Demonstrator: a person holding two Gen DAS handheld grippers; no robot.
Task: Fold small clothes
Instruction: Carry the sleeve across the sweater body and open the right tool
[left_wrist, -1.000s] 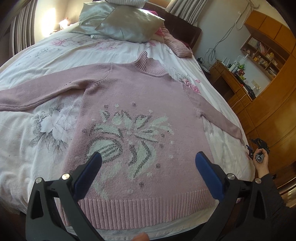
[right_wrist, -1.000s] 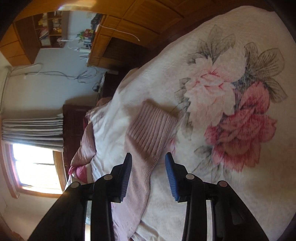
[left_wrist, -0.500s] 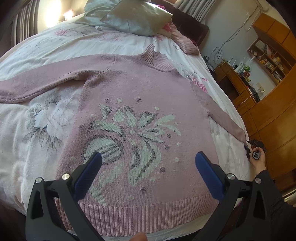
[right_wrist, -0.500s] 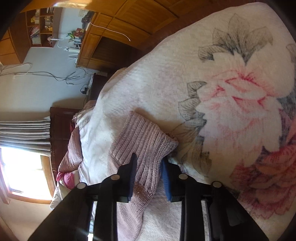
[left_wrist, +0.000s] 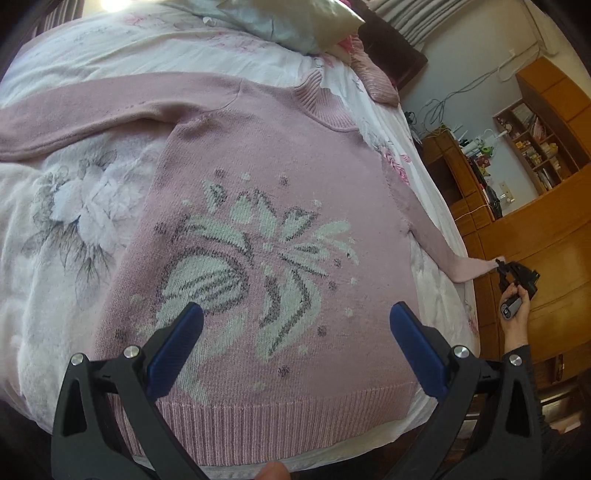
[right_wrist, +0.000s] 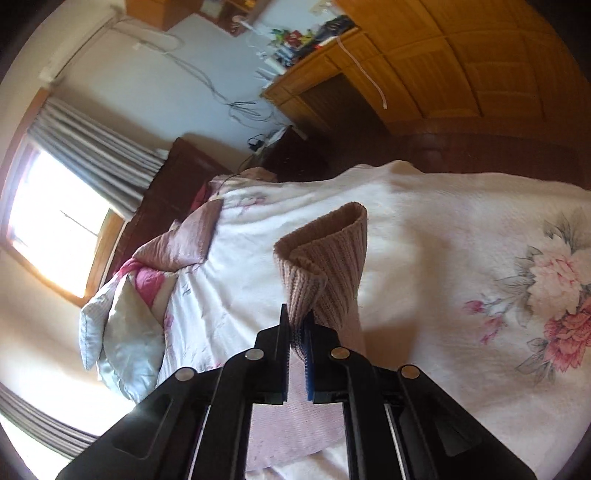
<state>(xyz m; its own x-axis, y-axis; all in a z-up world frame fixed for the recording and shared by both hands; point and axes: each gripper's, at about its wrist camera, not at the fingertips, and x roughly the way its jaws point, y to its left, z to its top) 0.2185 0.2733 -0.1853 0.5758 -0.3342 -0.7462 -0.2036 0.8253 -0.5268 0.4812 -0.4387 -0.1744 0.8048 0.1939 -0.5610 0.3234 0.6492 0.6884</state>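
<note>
Item: pink sweater (left_wrist: 280, 206), knitted, pale flower motif on the chest. I see it lying face up and flat on the bed (left_wrist: 74, 236), ribbed hem nearest my left camera, collar toward the pillows (left_wrist: 295, 22). One sleeve runs out flat across the floral bedspread toward the left edge of that view; the other sleeve reaches to the bed's far right edge.

Left tool (left_wrist: 295, 325): fingers spread wide, nothing between the blue pads (left_wrist: 177, 343). It hangs over the lower part of the sweater, above the hem; I cannot tell whether it touches the knit.

Right tool (right_wrist: 295, 328): fingers drawn nearly together, pinching the ribbed cuff (right_wrist: 328, 266) of the right-hand sleeve. The cuff is lifted off the bedspread and folds over itself above the fingertips. In the left view this tool (left_wrist: 517, 277) shows small at the bed's edge, a hand (left_wrist: 513, 306) around its grip, the sleeve end pulled up to it.

Surroundings: wooden cabinets (left_wrist: 535, 258) beside the bed, curtained window (right_wrist: 55, 221) behind the headboard.
</note>
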